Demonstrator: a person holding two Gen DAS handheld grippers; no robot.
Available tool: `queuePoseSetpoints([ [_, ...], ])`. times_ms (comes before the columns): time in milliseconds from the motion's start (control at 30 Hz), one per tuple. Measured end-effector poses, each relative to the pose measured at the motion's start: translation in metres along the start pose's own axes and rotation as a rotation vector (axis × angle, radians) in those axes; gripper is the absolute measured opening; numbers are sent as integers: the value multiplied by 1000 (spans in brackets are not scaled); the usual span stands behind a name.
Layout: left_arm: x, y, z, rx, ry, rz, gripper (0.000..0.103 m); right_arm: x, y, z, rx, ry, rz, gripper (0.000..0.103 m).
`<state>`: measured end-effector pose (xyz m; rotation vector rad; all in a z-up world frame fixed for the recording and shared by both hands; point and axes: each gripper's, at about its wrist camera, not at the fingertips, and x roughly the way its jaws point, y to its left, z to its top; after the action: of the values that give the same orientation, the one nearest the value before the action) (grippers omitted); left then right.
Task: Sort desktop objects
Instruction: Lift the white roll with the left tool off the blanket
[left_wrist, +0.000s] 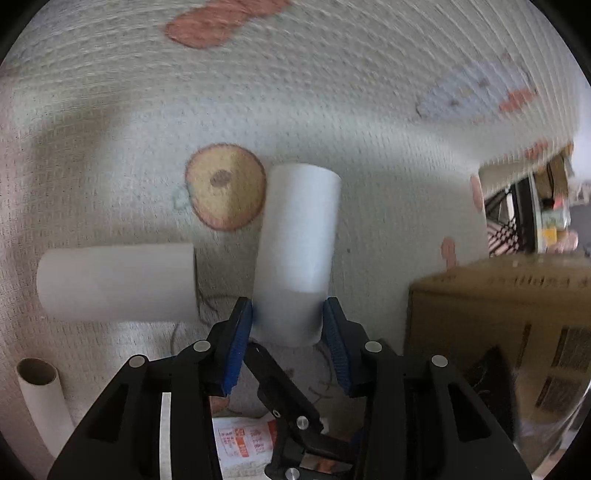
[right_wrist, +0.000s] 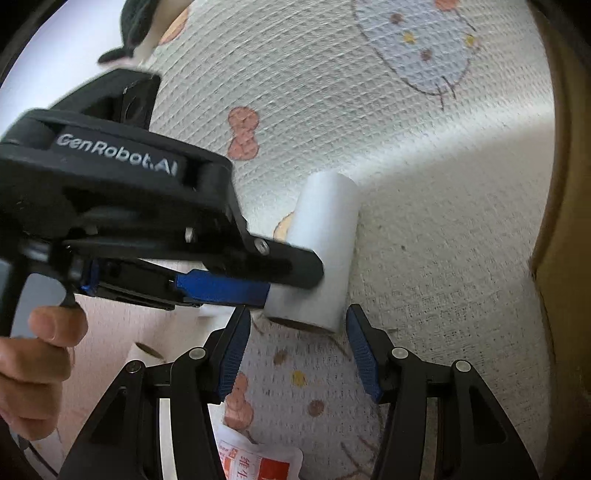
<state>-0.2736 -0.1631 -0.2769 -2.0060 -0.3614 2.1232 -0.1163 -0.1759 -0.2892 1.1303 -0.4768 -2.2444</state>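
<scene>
Two views, and they split the story. Nearest in the left wrist view, the left tool (left_wrist: 288, 314) has its blue pads flanking the near end of a white paper roll (left_wrist: 299, 251), which lies on the patterned cloth (left_wrist: 332, 92) covering the bench; whether the pads press or only touch, I cannot tell. Only this view shows a second white roll (left_wrist: 114, 282) lying just to the left, a thin cardboard tube (left_wrist: 38, 391) at the lower left, and a cardboard box (left_wrist: 517, 314) on the right. Over to the right wrist view: the right tool (right_wrist: 297, 343) is spread and empty just short of the same roll (right_wrist: 321, 251), and the left tool (right_wrist: 291, 284) reaches in from the left, a hand (right_wrist: 33, 373) on its grip. A red-and-white packet (right_wrist: 258, 463) lies below.
</scene>
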Motion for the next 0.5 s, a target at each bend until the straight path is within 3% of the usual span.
queuePoseSetpoints([
  [133, -3, -2, -15, 31, -47, 32, 43, -2, 12, -4, -23, 5, -7, 51],
  [267, -10, 0, -30, 2, -68, 20, 43, -6, 22, -8, -41, 34, 15, 51],
  [400, -7, 1, -44, -101, -55, 41, 43, -10, 41, -16, -112, 85, 29, 51],
  [500, -15, 8, -63, -168, -95, 23, 42, -14, 61, -24, -171, 140, 61, 51],
])
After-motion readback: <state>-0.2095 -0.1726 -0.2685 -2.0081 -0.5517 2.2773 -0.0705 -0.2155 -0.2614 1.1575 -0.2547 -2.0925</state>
